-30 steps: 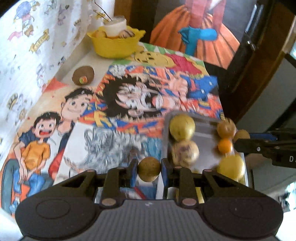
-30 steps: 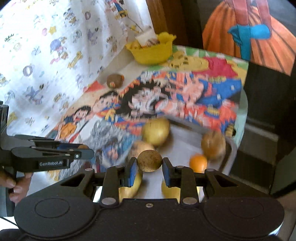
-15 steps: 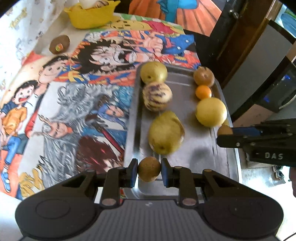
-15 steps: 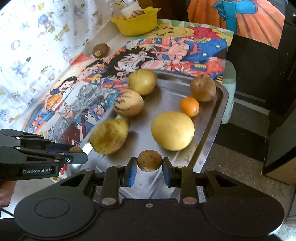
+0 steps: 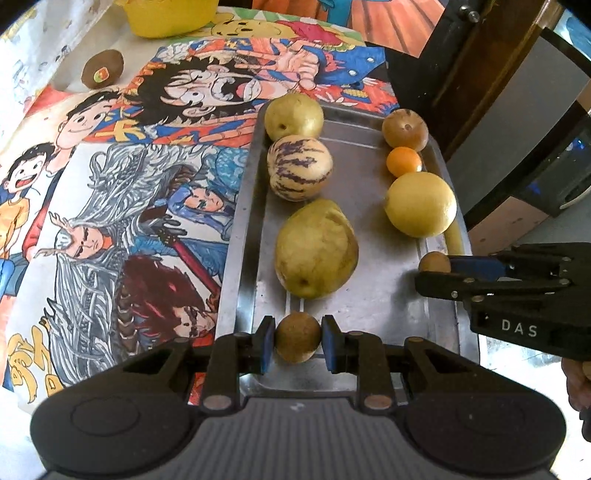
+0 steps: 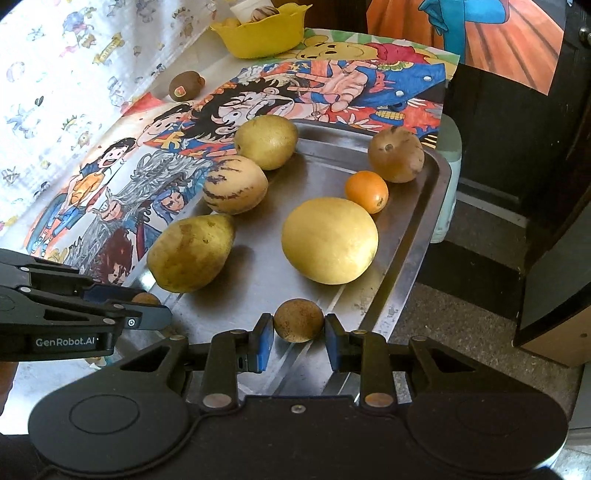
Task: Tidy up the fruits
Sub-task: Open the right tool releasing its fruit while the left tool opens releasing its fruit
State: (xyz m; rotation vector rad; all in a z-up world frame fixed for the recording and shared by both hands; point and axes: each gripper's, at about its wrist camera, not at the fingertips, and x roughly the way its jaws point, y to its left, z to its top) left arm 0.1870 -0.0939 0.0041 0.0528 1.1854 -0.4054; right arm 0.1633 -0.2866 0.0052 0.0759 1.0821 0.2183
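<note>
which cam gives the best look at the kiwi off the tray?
Right wrist: the kiwi sits whole on the table near the yellow bowl, sticker visible. Left wrist shows the same kiwi near the frame's edge, more distorted.

L gripper (image 5: 297,343) clamped a small brown fruit (image 5: 297,342) over tray's (image 5: 373,295) near edge; R gripper (image 5: 439,271) pinched another at tray's right rim, by yellow citrus (image 5: 420,204).

Brushed metal tray (image 5: 373,306), glossy; matt, rough brown fruit (image 5: 297,342)
</note>
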